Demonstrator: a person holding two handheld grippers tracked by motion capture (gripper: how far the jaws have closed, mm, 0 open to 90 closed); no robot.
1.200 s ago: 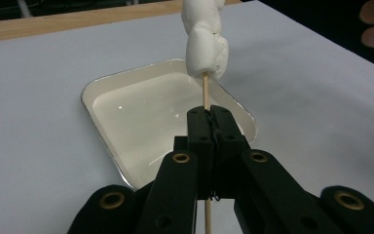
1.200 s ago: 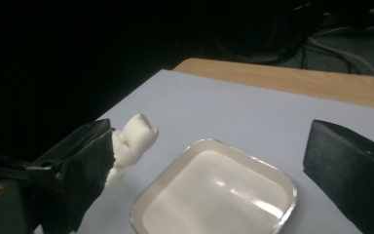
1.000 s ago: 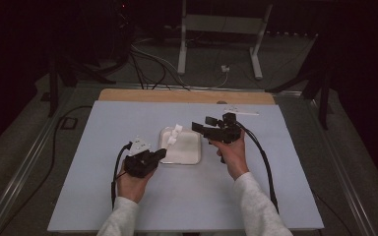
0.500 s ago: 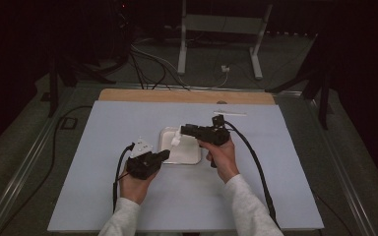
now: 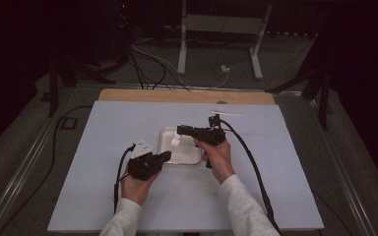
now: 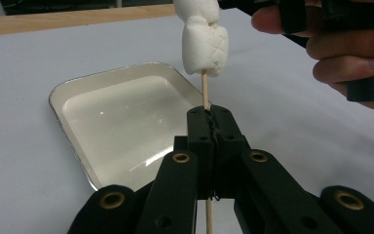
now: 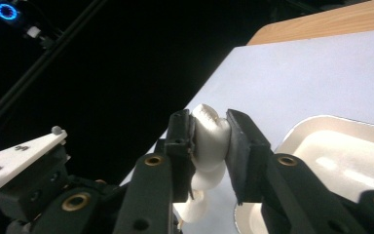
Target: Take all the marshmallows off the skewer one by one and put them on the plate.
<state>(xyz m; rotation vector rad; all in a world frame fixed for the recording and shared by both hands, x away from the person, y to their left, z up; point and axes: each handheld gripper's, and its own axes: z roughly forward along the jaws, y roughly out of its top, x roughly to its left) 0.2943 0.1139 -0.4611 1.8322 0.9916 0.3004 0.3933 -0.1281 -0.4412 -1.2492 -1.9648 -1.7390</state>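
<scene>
The right gripper now reaches leftward across the white tray in the high view, its jaws pointing left over the tray's left part; a second ago it hung farther right and back, off the tray's far right corner. The left gripper sits at the tray's near left edge, much where it was. Between the two tips a small white lump — the marshmallows — shows above the tray.

In the left gripper view, the left gripper is clamped tight on a thin wooden skewer, which stands upright. A marshmallow is threaded on it just above the jaws, with a second one above it running out of the top of the picture. The tray lies behind and to the left, bare inside. The person's right hand is close at the upper right.

In the right gripper view, the right gripper is squeezed onto the upper marshmallow, the lower one bulging below the jaws, the tray at lower right.

So the right gripper has closed in and taken hold — likely either pressing the top marshmallow down the skewer or drawing it off, which of the two I cannot tell.
</scene>
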